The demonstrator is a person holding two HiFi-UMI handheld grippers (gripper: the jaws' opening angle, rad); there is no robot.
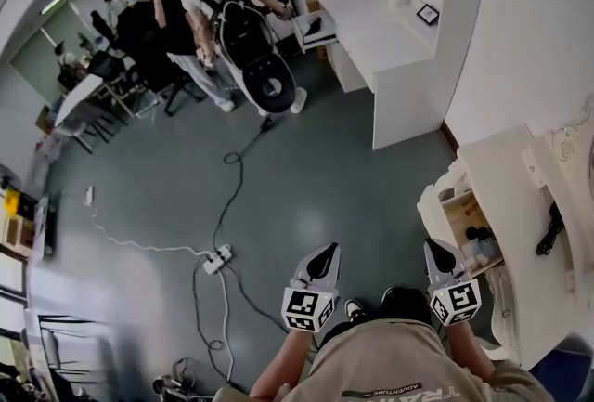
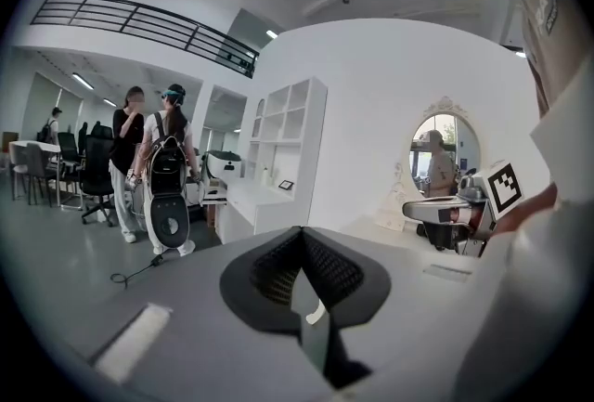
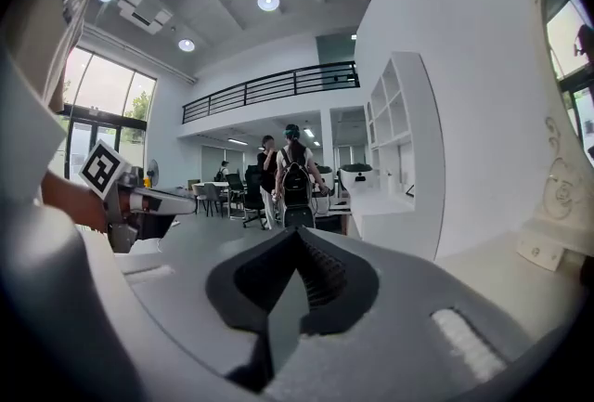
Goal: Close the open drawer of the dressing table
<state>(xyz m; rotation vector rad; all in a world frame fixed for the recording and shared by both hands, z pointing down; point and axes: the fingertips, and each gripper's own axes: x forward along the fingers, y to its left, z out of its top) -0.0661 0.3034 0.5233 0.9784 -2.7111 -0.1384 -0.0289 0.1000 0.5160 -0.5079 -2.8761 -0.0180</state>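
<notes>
White dressing table (image 1: 506,173), drawer (image 1: 457,211) open, partly cropped.

Open-plan room. In the head view a grey-green floor (image 1: 325,177) fills the centre. It is crossed by a black cable (image 1: 239,182) and by a white cable running to a power strip (image 1: 217,259) lower left of centre. A white desk with shelving (image 1: 380,38) stands at upper right beside a white wall (image 1: 529,19), and dark office chairs (image 1: 139,75) cluster at upper left. In the right gripper view, tall windows (image 3: 107,117) at left admit daylight, round ceiling lights (image 3: 268,2) are lit at top, and a black-railed mezzanine (image 3: 269,83) spans the centre.
</notes>
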